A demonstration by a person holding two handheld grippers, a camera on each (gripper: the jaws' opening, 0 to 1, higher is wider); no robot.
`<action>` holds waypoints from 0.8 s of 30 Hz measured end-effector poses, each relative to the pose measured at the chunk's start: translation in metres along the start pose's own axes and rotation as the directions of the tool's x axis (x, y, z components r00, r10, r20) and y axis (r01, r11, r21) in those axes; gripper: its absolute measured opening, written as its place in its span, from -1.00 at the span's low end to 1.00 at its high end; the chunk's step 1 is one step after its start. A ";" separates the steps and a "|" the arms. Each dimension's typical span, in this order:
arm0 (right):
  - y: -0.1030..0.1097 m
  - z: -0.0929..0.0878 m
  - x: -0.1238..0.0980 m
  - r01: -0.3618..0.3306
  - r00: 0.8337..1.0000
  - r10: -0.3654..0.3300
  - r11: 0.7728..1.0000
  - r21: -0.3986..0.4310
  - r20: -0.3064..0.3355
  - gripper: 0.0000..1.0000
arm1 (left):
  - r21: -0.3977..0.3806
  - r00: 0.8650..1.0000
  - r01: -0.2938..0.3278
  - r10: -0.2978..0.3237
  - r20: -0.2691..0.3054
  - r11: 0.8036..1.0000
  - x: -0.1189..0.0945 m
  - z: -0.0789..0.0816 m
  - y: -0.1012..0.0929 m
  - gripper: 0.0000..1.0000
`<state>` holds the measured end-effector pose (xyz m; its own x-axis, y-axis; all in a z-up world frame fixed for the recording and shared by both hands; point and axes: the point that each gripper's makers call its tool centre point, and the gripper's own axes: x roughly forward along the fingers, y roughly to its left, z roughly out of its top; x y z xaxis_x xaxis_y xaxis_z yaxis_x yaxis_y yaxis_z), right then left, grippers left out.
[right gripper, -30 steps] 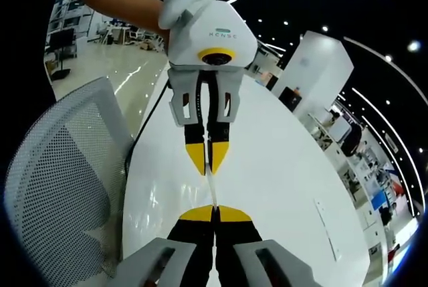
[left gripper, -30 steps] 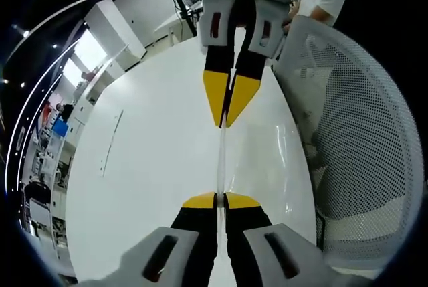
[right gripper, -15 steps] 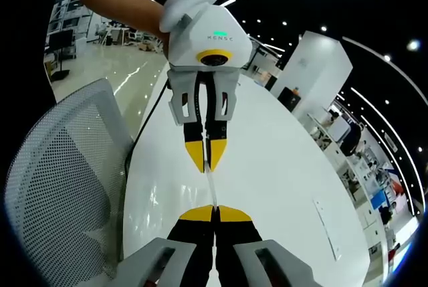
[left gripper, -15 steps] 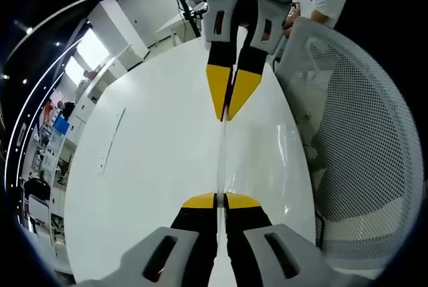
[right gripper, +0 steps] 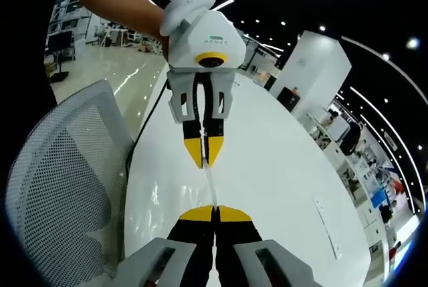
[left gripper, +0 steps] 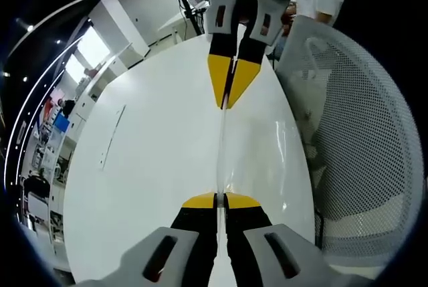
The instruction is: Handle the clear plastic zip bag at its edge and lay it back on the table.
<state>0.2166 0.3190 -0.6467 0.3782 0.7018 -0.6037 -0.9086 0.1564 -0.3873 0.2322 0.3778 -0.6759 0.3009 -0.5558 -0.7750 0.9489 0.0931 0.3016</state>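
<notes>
Both claws pinch the clear zip bag taut, edge-on

We're riding the left gripper, close above the white table, looking along it at the right gripper. From the right gripper view we face back, the left gripper near. Both views share the table's edge and the mesh chair beside it.

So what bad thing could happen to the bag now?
The zip bag is stretched edge-on between the left claw and right claw, above the white table. Pulling apart more might tear it or slip it free. The mesh chair sits close and could get bumped.
</notes>
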 end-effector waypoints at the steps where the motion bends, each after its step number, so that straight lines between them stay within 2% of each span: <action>1: 0.000 0.000 0.000 0.000 1.000 0.000 1.000 0.001 0.000 -1.00 | -0.001 1.000 0.000 0.000 -0.001 1.000 0.000 -0.001 0.000 -1.00; 24: -0.001 -0.002 -0.004 0.005 1.000 -0.005 1.000 0.008 -0.001 -1.00 | -0.016 1.000 -0.008 0.008 -0.007 1.000 -0.001 -0.010 0.003 -1.00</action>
<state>0.2166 0.3143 -0.6454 0.3830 0.7005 -0.6021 -0.9080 0.1658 -0.3847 0.2356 0.3871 -0.6795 0.3088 -0.5492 -0.7766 0.9479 0.1108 0.2986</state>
